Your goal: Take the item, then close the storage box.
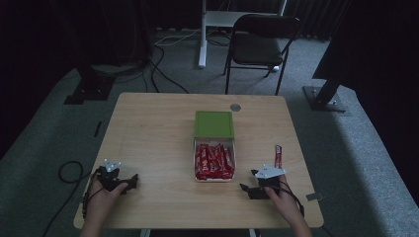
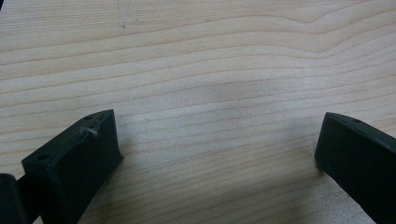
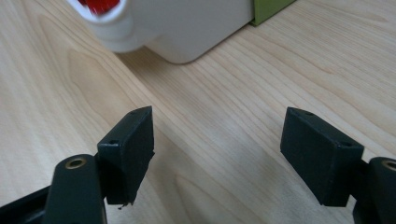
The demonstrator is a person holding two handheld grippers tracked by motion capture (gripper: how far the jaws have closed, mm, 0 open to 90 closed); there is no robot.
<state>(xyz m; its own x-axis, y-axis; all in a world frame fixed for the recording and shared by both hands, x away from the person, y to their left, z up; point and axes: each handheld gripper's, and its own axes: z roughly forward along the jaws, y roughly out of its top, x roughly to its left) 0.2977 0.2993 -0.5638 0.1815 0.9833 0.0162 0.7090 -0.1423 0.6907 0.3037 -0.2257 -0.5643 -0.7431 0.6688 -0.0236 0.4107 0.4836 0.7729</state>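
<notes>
A white box (image 1: 234, 157) full of red snack packets (image 1: 213, 161) sits mid-table, with a green lid (image 1: 213, 123) lying right behind it. One loose red packet (image 1: 278, 155) lies to the right of the box. My right gripper (image 1: 247, 189) rests low by the front right edge, pointing left toward the box, below the loose packet. In the right gripper view its jaws (image 3: 217, 140) stand open over bare wood, with the box's corner (image 3: 187, 23) and the lid (image 3: 271, 9) ahead. My left gripper (image 1: 132, 180) lies at the front left, open and with nothing between its jaws (image 2: 217, 154).
The wooden table (image 1: 158, 133) has a small grey disc (image 1: 235, 107) near its far edge. A dark folding chair (image 1: 262, 44) and a white stand leg (image 1: 202, 34) are beyond it. Cables (image 1: 69, 170) lie on the carpet at left.
</notes>
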